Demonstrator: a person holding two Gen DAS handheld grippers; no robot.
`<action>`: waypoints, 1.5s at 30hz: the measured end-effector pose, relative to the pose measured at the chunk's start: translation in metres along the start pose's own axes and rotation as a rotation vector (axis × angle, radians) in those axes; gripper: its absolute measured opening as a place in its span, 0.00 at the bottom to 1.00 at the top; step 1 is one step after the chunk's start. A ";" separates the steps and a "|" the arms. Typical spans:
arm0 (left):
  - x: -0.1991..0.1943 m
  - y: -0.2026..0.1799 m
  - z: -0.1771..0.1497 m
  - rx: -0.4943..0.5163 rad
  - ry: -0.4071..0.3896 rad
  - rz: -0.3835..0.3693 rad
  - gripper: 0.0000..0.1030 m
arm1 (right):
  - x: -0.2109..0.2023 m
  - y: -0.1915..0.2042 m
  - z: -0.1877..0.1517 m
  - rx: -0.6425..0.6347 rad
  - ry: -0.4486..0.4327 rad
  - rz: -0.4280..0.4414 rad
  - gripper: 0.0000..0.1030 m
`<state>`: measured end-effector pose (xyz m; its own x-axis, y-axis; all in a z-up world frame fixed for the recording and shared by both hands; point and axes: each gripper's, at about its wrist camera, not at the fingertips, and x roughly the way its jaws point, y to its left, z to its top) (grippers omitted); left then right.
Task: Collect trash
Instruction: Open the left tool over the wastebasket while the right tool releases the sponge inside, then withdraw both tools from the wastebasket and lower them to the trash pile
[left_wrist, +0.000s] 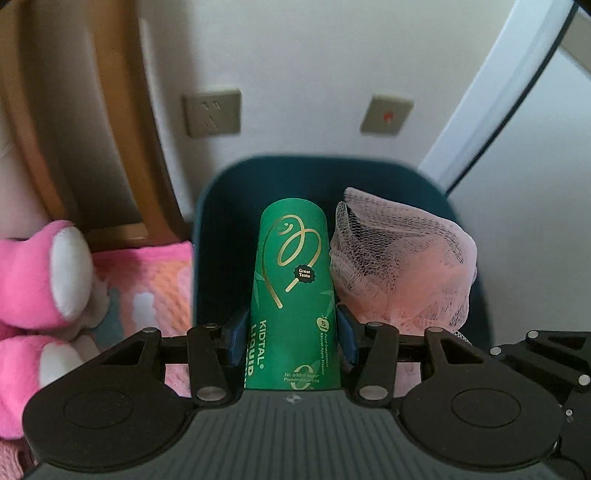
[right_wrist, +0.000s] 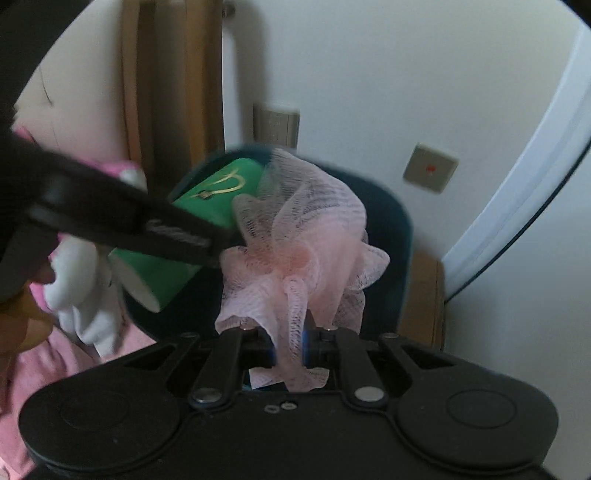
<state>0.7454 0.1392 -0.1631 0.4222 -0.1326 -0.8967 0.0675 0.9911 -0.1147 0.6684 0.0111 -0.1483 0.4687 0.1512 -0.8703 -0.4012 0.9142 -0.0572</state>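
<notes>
The left gripper (left_wrist: 291, 332) clamps a green box (left_wrist: 291, 280) over the dark bin (left_wrist: 229, 229); the right gripper (right_wrist: 290, 350) pinches a pink mesh pouf (right_wrist: 310, 236) beside it, above the bin, near a pink plush (left_wrist: 40, 277).

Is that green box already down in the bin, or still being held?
Still held: the left gripper clamps the green box, its far end over the dark bin.
</notes>
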 end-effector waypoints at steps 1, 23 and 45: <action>0.008 -0.001 0.000 0.012 0.018 -0.001 0.47 | 0.008 0.001 0.001 -0.002 0.024 -0.003 0.10; 0.076 -0.037 0.008 0.233 0.165 0.029 0.48 | 0.073 -0.003 -0.012 -0.031 0.205 0.028 0.32; -0.040 -0.062 -0.033 0.206 -0.038 0.033 0.57 | -0.035 -0.031 -0.041 0.019 -0.019 0.063 0.49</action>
<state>0.6939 0.0831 -0.1339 0.4604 -0.1041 -0.8816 0.2345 0.9721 0.0076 0.6320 -0.0383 -0.1358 0.4580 0.2160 -0.8623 -0.4159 0.9094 0.0069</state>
